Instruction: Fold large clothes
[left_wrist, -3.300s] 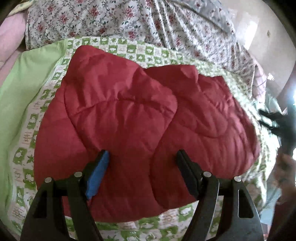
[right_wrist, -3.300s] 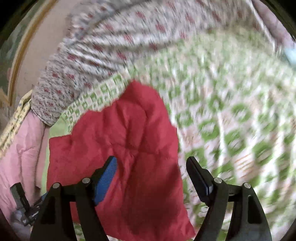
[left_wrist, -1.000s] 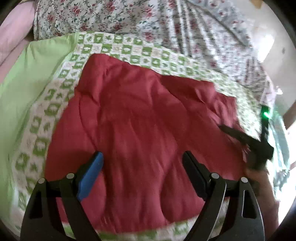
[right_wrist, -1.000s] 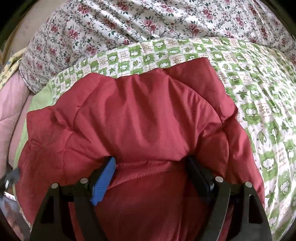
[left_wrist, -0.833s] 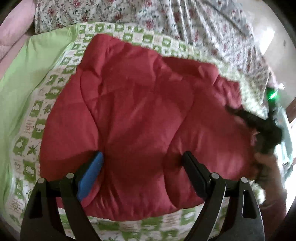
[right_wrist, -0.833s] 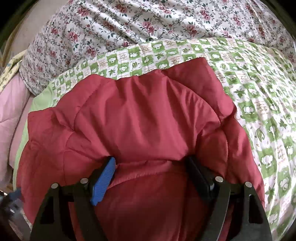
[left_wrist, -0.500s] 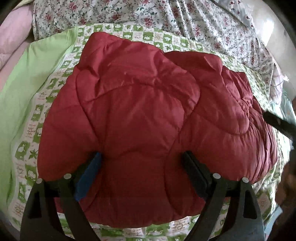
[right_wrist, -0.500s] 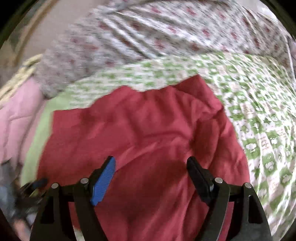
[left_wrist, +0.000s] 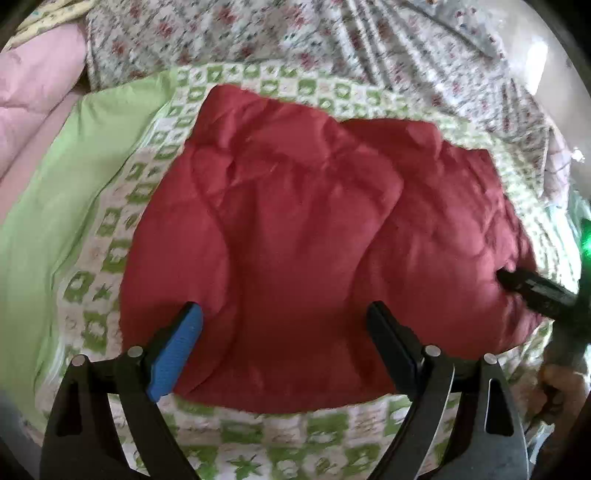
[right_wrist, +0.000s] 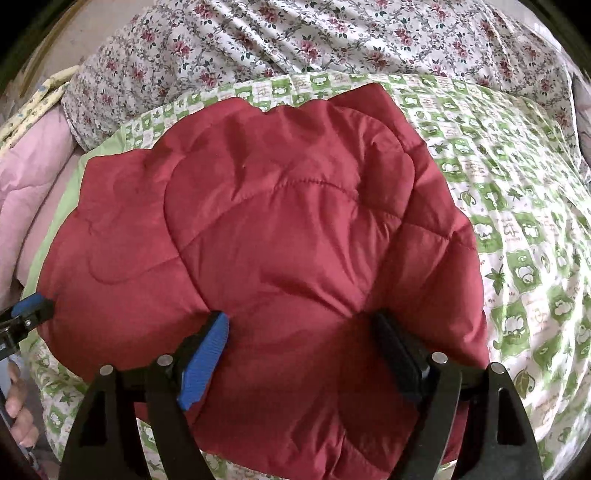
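We have the red padded garment (right_wrist: 280, 236) lying folded into a thick bundle on the bed, on top of a green-checked quilt (right_wrist: 517, 229). Our right tongs (right_wrist: 301, 349) stand wide with their tips sunk into the near part of the bundle; the padding bulges between the jaws, but we judge they press it down rather than pinch it, so nothing is held. Our left tongs (left_wrist: 284, 334) hover wide apart over the near left part of the garment and grip nothing. To finish this step well, we should press evenly on both sides so the trapped air leaves the padding, smooth from the middle outward, and keep the edges lined up so the puffy layers do not spring back. Beyond the quilt lie a floral sheet (right_wrist: 295, 40) across the far side, a plain green cloth (left_wrist: 74, 184) and a pink quilt (left_wrist: 33, 85) at the left.
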